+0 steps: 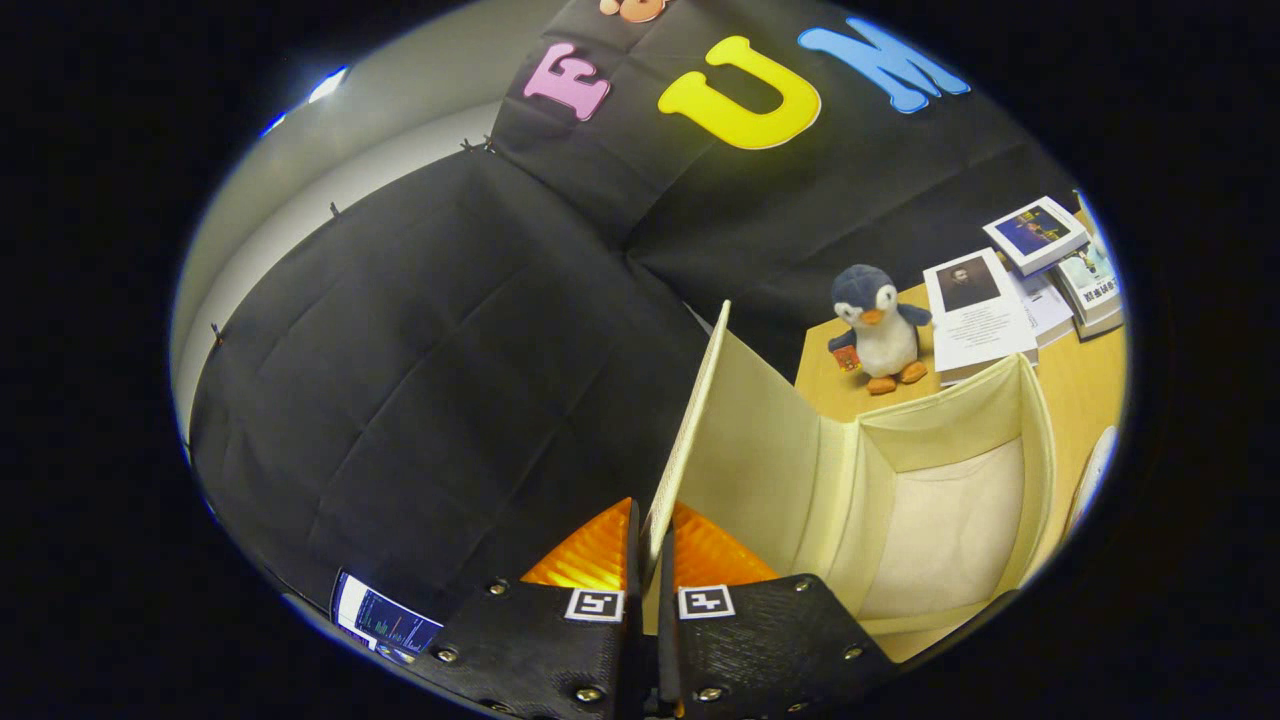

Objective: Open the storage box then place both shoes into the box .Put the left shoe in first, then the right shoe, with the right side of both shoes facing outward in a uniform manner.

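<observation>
Gripper view shows the gripper (651, 560) clenched on the lid (690, 420) of the storage box (1035, 440), lifted at 12 o'clock; box stands open at 2 o'clock, holding no shoes yet.

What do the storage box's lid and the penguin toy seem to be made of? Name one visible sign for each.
Lid: likely cloth over a stiff board, matte cream; it stands flat and thin while the gripper is shut on its edge.
Penguin toy: soft plush; fuzzy, rounded outline.
</observation>
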`<state>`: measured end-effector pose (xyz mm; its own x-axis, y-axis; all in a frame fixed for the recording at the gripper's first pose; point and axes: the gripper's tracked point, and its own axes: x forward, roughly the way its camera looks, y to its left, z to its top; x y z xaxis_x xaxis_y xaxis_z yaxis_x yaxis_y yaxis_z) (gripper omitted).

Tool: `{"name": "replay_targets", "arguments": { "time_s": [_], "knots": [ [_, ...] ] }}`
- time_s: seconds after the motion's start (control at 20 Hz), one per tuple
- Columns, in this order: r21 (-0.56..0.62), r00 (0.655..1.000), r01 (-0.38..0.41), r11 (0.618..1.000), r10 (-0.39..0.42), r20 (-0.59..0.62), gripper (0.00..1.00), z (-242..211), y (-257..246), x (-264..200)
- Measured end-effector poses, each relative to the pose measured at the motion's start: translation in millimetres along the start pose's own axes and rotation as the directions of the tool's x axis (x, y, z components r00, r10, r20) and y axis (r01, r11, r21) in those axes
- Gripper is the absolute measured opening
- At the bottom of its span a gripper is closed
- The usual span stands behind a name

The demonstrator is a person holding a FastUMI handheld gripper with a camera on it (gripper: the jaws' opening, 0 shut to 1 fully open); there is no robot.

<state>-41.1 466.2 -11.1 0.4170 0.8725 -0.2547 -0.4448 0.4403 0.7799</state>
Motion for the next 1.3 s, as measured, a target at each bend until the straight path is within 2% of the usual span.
{"name": "replay_targets", "arguments": {
  "time_s": [0.15, 0.2, 0.25, 0.3, 0.4, 0.45, 0.5, 0.6, 0.9, 1.3],
  "knots": [
    [-0.025, 1.000, -0.011, 1.000, 0.010, -0.024, 0.07, -10.5, 9.0, 27.0],
    [-0.047, 0.999, -0.013, 0.999, 0.012, -0.032, 0.19, -11.5, 13.2, 31.7],
    [-0.069, 0.999, -0.021, 0.997, 0.019, -0.039, 0.19, -15.4, 20.1, 35.3],
    [-0.092, 0.999, -0.025, 0.995, 0.021, -0.042, 0.26, -18.9, 22.5, 38.6],
    [-0.132, 0.999, -0.016, 0.991, 0.012, -0.030, 0.58, -18.0, 21.5, 40.1],
    [-0.144, 1.000, -0.003, 0.990, 0.000, -0.026, 0.58, -16.7, 18.0, 39.6],
    [-0.158, 1.000, 0.013, 0.987, -0.016, -0.021, 0.66, -16.8, 14.0, 37.8],
    [-0.180, 0.999, 0.053, 0.982, -0.053, 0.006, 0.98, -8.1, 0.6, 29.5],
    [-0.260, 0.978, 0.196, 0.945, -0.169, 0.122, 0.97, 32.3, -44.5, -19.8],
    [-0.311, 0.915, 0.398, 0.863, -0.348, 0.203, 0.97, 64.2, -124.3, -106.4]
  ]
}}
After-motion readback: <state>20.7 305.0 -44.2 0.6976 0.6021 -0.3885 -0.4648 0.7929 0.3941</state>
